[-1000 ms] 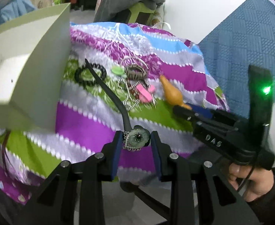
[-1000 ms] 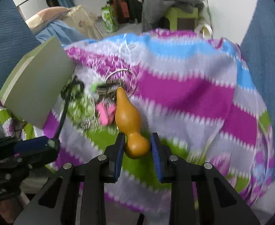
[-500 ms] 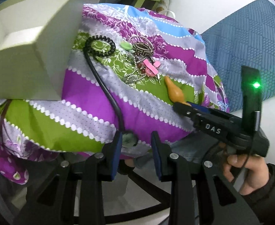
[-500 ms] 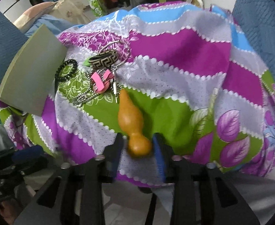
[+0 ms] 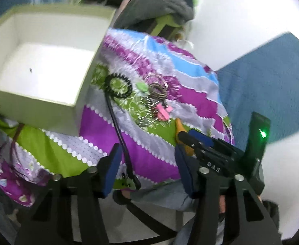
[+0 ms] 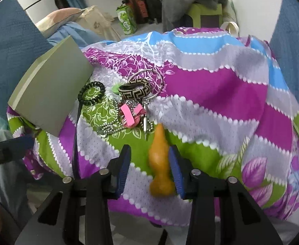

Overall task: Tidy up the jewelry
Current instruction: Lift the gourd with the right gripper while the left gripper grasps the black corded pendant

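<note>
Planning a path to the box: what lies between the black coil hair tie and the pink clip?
In the right wrist view: a green disc, a patterned bangle and ball chain.

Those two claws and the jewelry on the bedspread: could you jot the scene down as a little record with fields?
surface: striped floral bedspread
container: open pale green box, nothing seen inside
left claw: open, black cord running between its fingers
right claw: open, around the orange gourd pendant
jewelry pile: black coil bracelet, patterned bangle, ball chain, pink clip
</note>
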### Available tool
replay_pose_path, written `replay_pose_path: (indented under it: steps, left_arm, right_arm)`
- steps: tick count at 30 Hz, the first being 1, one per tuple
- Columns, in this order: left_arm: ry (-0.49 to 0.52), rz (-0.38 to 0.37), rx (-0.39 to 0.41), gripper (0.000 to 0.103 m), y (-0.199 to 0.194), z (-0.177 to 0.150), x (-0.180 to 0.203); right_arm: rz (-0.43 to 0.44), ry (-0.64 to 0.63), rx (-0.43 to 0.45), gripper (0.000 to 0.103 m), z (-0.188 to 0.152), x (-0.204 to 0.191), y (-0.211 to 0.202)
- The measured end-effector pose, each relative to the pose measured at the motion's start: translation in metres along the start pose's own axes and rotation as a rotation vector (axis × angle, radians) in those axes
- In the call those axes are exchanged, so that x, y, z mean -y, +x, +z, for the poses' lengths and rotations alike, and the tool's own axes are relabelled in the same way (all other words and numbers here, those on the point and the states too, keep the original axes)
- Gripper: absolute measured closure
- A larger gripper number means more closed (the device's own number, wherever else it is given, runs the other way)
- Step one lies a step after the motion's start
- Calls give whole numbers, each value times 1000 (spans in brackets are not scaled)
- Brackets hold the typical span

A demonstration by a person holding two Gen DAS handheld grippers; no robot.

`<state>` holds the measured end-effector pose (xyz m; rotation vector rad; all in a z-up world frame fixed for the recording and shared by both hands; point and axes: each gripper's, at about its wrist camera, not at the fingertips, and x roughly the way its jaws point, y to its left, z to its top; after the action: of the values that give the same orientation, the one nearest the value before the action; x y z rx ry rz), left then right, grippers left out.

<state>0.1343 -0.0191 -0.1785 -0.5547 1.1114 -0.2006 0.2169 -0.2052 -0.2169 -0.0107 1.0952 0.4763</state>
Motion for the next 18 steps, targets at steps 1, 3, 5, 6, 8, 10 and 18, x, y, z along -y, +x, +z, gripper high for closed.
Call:
replay_pose_path:
  steps: [1,3,5,6,8,10,18]
  left_arm:
    - [-13,14,-7,61,6,1,-3]
    - [-21,51,-25,64,16,1,-4]
    - [-28,90,-47,66,30,0,-7]
    - [-33,109,-59,70,35,-1,-9]
    - [-54,105,-78,77,44,-2,-13]
    - [-32,140,-73,78,49,-2,-12]
    - [20,221,-41,81,62,2,-10]
  right_arm:
    - [-4,-5,-1,75,0,0,2]
    - [-9,-13,-1,76,1,1,4]
    - [-6,-13,-1,76,-1,3,4]
    - [-7,-12,-2,76,-1,3,4]
    - [-15,-17,-5,76,-2,2,4]
    - [-21,-27,-14,76,-4,-1,5]
    - [-59,-74,-35,76,-7,-11,13]
